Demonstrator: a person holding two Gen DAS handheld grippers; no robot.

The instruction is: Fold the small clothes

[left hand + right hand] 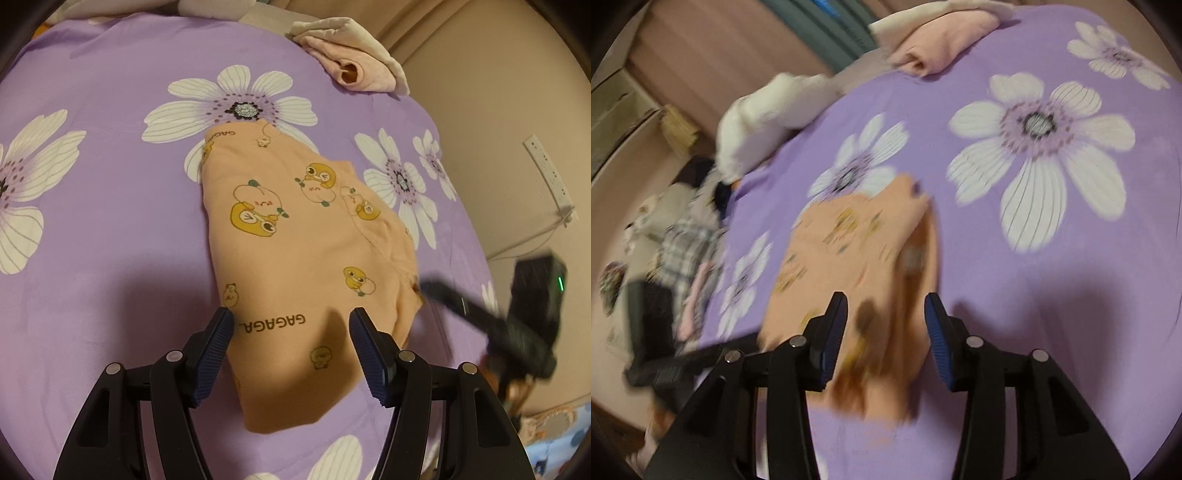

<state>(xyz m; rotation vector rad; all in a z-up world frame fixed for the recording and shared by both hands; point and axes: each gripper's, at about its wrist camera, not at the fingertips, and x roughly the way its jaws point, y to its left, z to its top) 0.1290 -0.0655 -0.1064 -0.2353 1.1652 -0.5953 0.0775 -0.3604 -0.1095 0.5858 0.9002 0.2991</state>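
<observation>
One orange garment (295, 236); two folded pink clothes (351, 55); purple sheet (110, 110).

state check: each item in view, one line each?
peach garment: folded, flat on the bedspread, not gripped
left gripper: jaws open, over the garment's near edge
right gripper: jaws open, nothing pinched
pink cloth: bunched, far edge
purple bedspread: spread flat

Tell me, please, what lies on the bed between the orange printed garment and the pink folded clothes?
Only bare purple sheet with a white flower print separates the orange garment from the pink clothes, as the left wrist view shows.
</observation>
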